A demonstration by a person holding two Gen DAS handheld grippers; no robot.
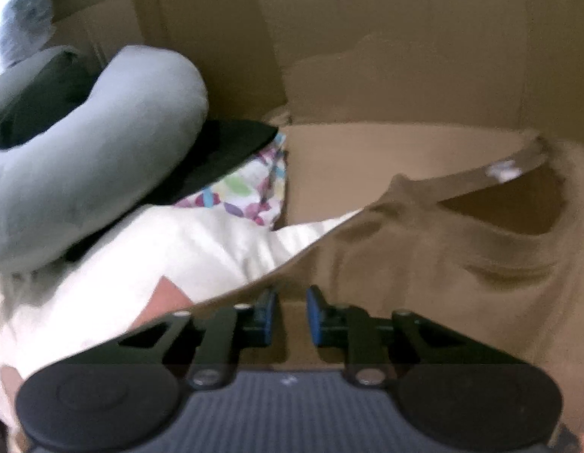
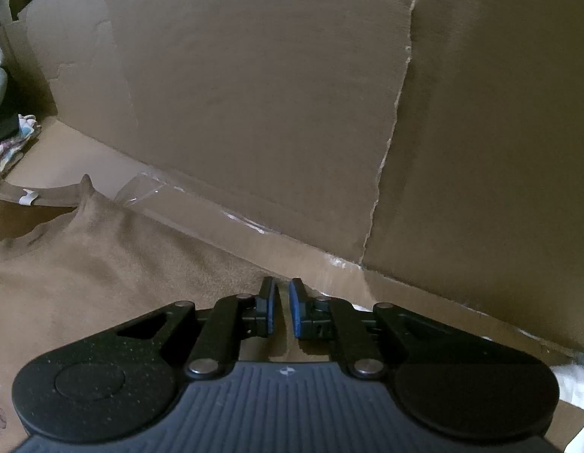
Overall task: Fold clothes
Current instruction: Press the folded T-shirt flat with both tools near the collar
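On flattened cardboard [image 2: 254, 113] beside a clothes pile [image 1: 84, 173], the tan shirt [image 1: 424, 249] lies rumpled, collar up, left gripper [image 1: 290, 302] and right gripper [image 2: 283, 294] narrowly parted over its edges, grip unclear.

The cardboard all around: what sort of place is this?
Probably a makeshift clothes-folding spot at home. Flattened cardboard sheets form floor and backdrop, a brown T-shirt lies spread on them, and a pile of other clothes waits beside it.
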